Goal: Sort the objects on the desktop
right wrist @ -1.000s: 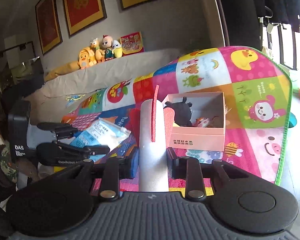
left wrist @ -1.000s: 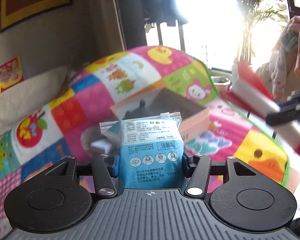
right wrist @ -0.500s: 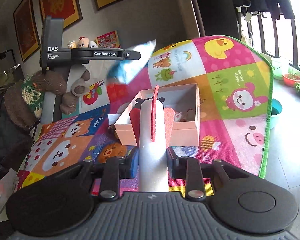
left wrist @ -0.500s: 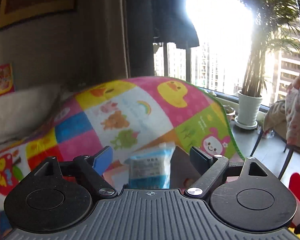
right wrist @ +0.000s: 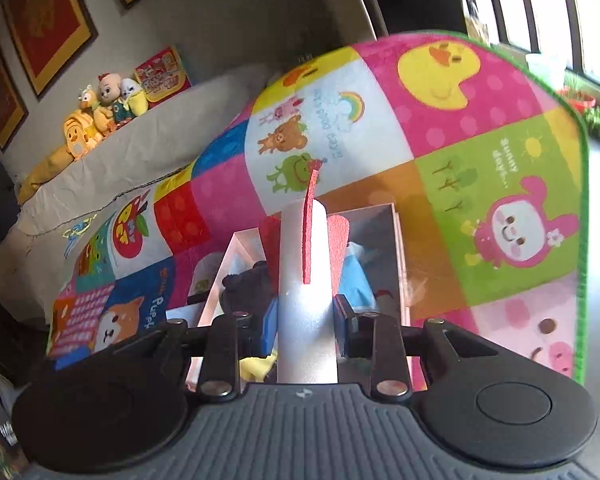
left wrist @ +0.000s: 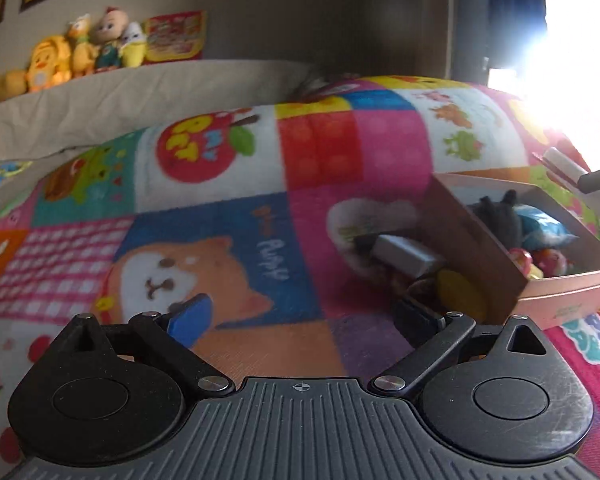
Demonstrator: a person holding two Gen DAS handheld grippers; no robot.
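A bright patchwork play mat point(left wrist: 204, 240) fills both views, with a pink cardboard box point(left wrist: 572, 296) on it that now holds the blue packet point(left wrist: 540, 226) which a second ago was clamped in the left gripper. The left gripper point(left wrist: 304, 316) now hangs over the mat beside the box, its jaws opening wide with nothing between them. The right gripper point(right wrist: 307, 320) stays clamped on a white tube with red foam fins point(right wrist: 306, 264), now above the box instead of short of it.
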